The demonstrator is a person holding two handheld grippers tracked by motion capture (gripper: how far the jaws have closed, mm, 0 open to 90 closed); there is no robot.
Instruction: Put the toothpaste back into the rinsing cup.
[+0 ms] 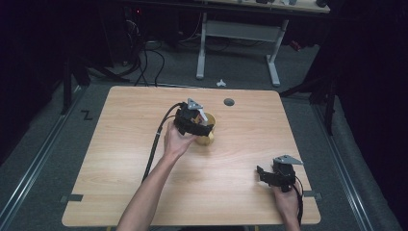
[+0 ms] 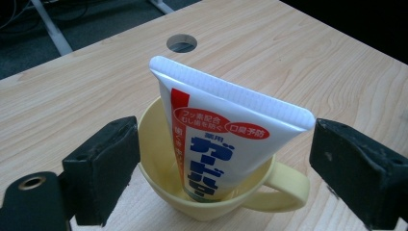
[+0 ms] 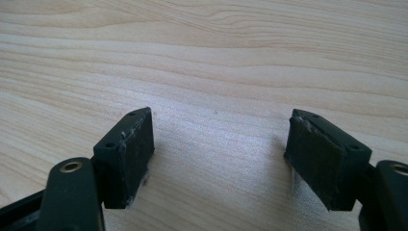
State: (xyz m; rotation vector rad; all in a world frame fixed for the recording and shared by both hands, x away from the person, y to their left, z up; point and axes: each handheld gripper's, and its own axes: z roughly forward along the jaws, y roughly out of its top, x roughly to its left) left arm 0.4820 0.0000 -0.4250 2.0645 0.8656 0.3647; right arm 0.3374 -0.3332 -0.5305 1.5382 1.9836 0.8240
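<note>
While left tongs (image 2: 216,173) gape, toothpaste tube (image 2: 226,139) leans in yellow cup (image 2: 288,185).

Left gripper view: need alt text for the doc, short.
A white toothpaste tube with red and blue Japanese print stands tilted, crimped end up, in a pale yellow mug on a light wooden table. The left gripper has its two black jaws spread wide on either side of the mug, touching nothing. A round hole in the tabletop lies beyond.

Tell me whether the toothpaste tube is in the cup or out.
In: the toothpaste tube stands tilted inside the yellow cup, crimped end up, between the open left gripper jaws.
</note>
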